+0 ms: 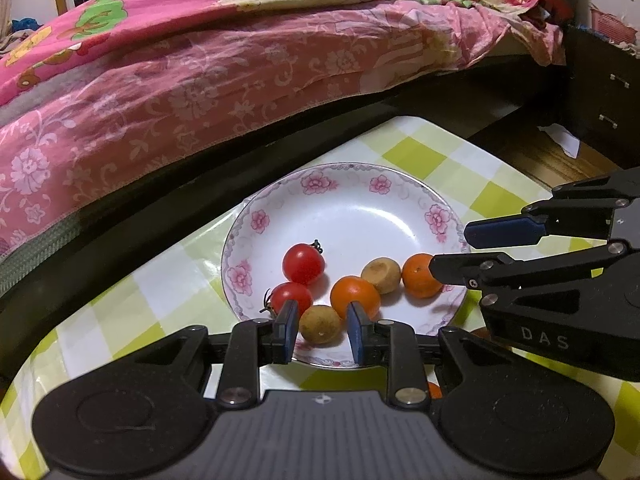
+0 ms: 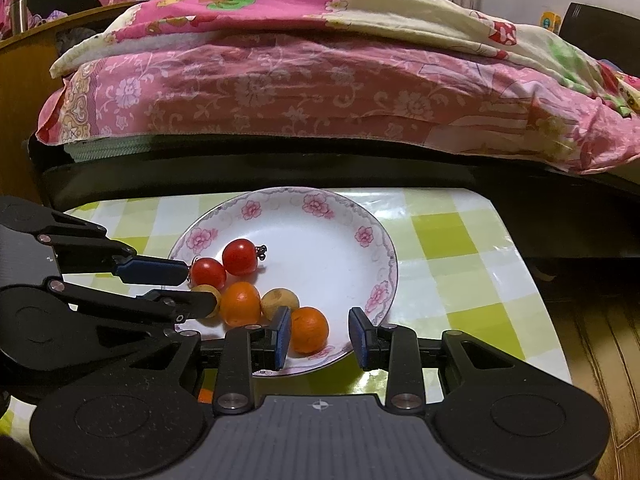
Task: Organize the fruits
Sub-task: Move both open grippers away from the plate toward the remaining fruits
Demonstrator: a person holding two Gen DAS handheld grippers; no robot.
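Fingers of the left gripper (image 1: 322, 330) stand apart around a brown fruit (image 1: 320, 325); those of the right gripper (image 2: 320, 336) are spread too, an orange fruit (image 2: 309, 329) between them touching the left finger, all on the plate (image 2: 376, 240) on the worktop (image 2: 460, 248)

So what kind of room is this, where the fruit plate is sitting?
Most likely a bedroom at home. A bed with a pink floral sheet and a quilt fills the background, and the flowered plate sits on a small table with a green checked cover right beside it.
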